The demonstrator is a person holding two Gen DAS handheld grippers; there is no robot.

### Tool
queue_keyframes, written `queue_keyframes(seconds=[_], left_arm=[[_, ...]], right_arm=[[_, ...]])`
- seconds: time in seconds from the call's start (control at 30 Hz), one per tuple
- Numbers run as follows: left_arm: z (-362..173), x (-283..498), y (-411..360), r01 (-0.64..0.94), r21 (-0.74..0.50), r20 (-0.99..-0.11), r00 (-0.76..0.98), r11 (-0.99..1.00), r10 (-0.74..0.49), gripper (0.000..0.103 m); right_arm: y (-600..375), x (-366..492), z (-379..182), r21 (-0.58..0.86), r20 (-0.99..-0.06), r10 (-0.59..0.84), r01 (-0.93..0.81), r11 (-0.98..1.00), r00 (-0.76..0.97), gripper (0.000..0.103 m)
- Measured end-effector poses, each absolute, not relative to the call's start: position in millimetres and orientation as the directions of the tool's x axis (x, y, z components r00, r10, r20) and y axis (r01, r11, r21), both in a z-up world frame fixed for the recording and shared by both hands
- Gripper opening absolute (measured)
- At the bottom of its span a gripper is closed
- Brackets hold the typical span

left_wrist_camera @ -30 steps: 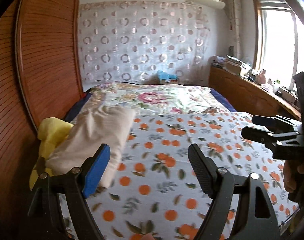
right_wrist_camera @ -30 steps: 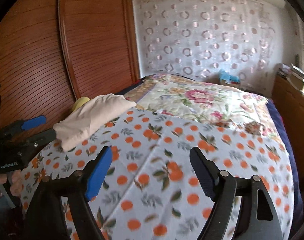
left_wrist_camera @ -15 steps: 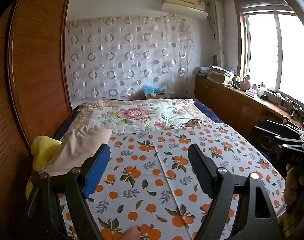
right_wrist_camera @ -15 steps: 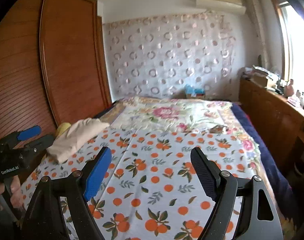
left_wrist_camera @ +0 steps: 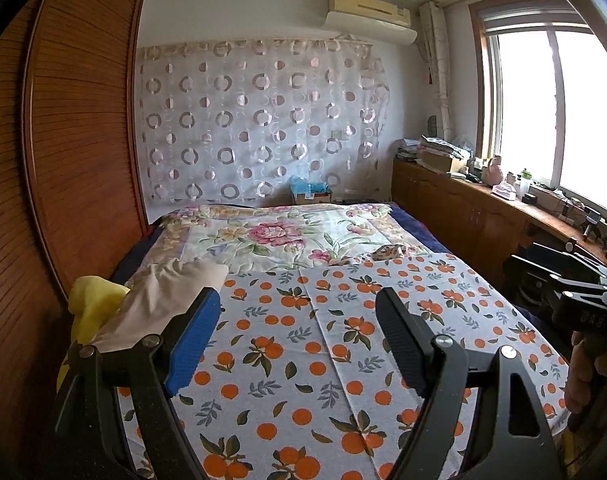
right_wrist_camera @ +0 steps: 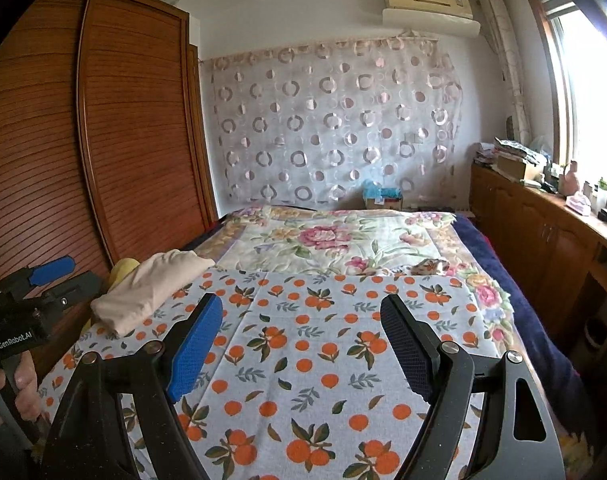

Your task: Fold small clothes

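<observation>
Distance has been opened: both tools, left tool [left_wrist_camera: 295, 340] and right tool [right_wrist_camera: 301, 344], have been drawn back, jaws apart and empty. Folded beige cloth garment [right_wrist_camera: 151, 290] is left lying at the orange-print bed [right_wrist_camera: 315, 360] edge, suggesting one fold is finished.

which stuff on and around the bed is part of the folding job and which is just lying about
Part of the job:
- beige folded garment
- yellow cloth beneath it
- orange-print sheet as work surface
- left gripper and right gripper, both open and empty

Just lying about:
- floral quilt
- small patterned item on the quilt
- cardboard box
- windowsill clutter
</observation>
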State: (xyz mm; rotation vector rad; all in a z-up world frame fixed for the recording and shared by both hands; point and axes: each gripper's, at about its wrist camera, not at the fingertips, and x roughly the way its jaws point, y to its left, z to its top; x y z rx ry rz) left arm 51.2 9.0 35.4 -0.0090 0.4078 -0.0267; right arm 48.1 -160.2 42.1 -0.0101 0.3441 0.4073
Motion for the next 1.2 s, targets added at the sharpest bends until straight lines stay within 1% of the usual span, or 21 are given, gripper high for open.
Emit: queue_keyframes(seconds=[1.2], left_arm=[[39.9, 44.5, 16.0, 0.004, -0.013, -0.397, 0.918, 1.0, -0.008, 0.081]], right_arm=[[-175.2, 49.9, 42.0, 0.051, -0.325, 0.388, -0.394, 0.918, 0.863, 0.083]])
